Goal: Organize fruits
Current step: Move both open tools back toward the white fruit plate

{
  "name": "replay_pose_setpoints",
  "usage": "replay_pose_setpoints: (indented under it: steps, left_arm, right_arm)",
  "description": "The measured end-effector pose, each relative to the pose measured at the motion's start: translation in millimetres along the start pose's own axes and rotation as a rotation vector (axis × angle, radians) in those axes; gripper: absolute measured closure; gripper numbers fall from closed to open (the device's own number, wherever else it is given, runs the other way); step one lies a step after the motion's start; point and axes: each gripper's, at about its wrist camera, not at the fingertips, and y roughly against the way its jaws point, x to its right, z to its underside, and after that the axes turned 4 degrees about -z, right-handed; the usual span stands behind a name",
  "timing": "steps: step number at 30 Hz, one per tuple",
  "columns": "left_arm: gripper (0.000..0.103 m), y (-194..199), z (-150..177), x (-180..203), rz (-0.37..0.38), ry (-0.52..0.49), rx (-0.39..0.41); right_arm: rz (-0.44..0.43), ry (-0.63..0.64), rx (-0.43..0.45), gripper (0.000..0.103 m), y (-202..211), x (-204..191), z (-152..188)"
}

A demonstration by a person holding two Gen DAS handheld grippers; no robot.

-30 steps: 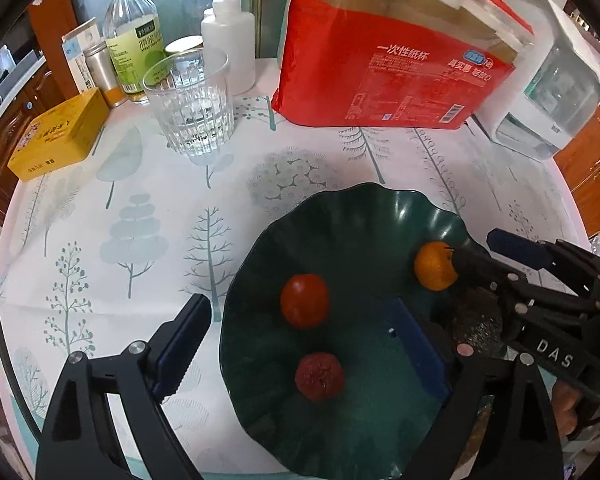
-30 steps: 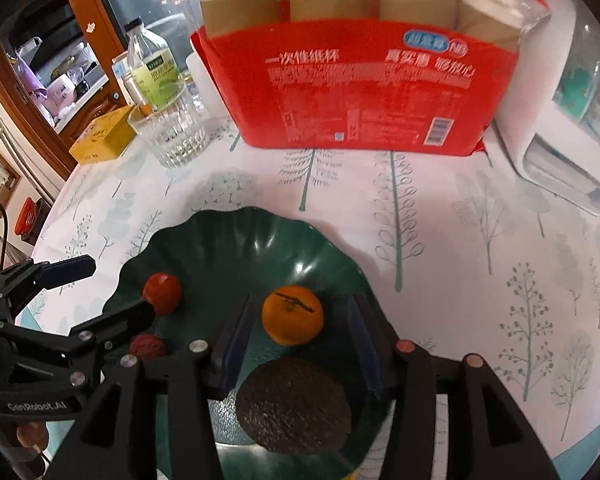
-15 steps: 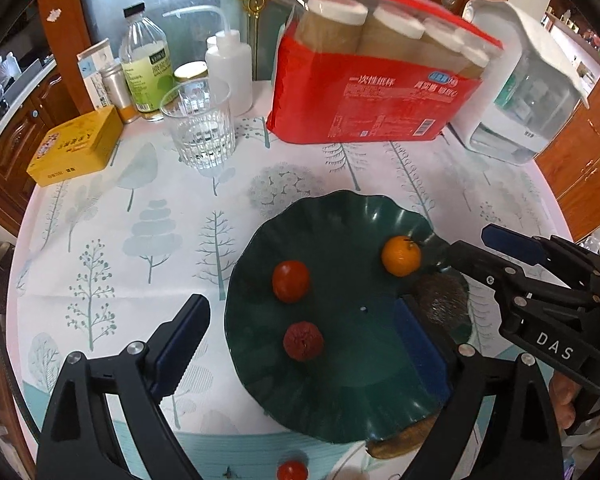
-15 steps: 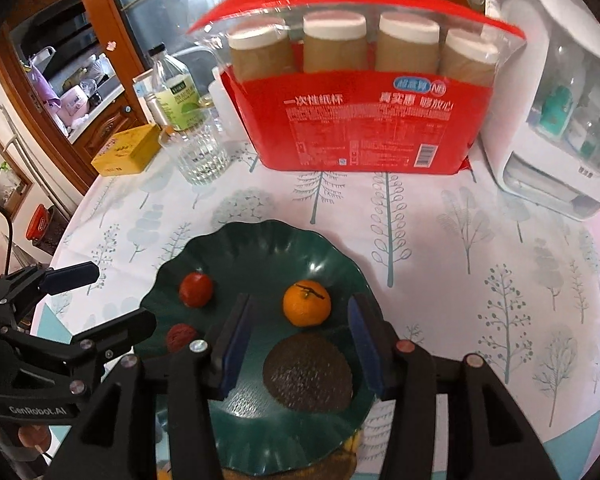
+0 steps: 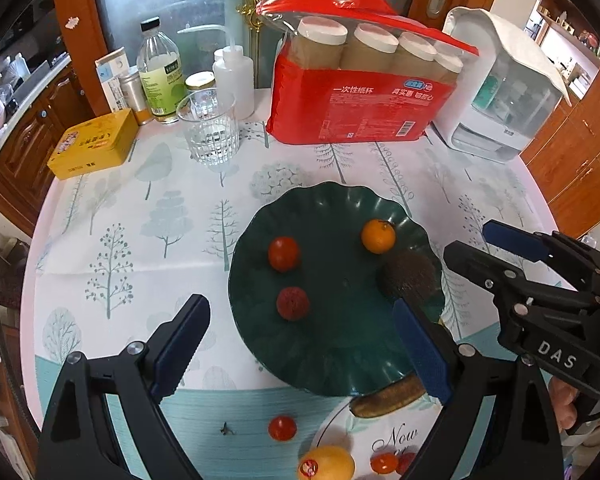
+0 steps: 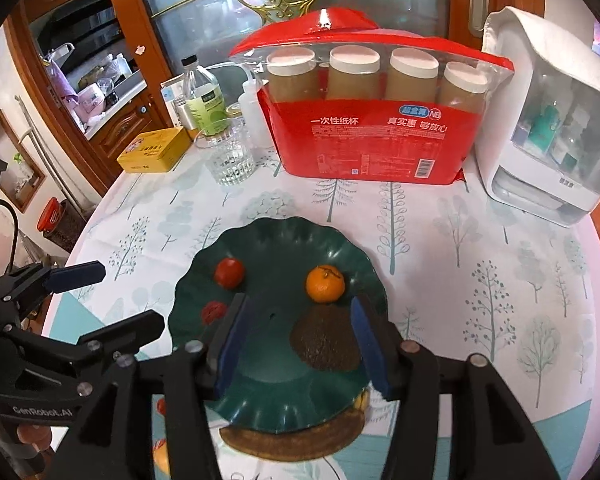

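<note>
A round desk [image 5: 148, 216] with a tree-print cloth carries a dark green scalloped plate [image 5: 340, 344]. On the plate lie a dark rough-skinned fruit [image 6: 326, 342], an orange [image 6: 325, 283], a tomato [image 5: 284, 254] and a small bumpy red fruit [image 5: 293, 303].

The left gripper [image 5: 300, 348] hangs above the plate, spread wide with nothing between its fingers. The right gripper [image 6: 300, 344] has just been opening; its pads stand clear on either side of the dark fruit, which rests on the plate.

Only the left view shows a second, white plate [image 5: 340, 440] near the desk's front edge, with a loose small tomato [image 5: 282, 428] and a yellow fruit [image 5: 326, 464]. Only the right view shows the brown mat [image 6: 292, 440] beneath the green plate.
</note>
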Motion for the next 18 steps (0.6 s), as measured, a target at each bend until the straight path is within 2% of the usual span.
replay_pose_setpoints:
  steps: [9,18]
  left_arm:
    - [0.011,39,13,16,-0.04,-0.018,0.043]
    - [0.011,90,48,39,-0.089,-0.037,0.123]
  right_arm:
    - [0.07,0.031,0.041,0.045,43,-9,10]
    - [0.032,0.057,0.123,0.045,104,-16,46]
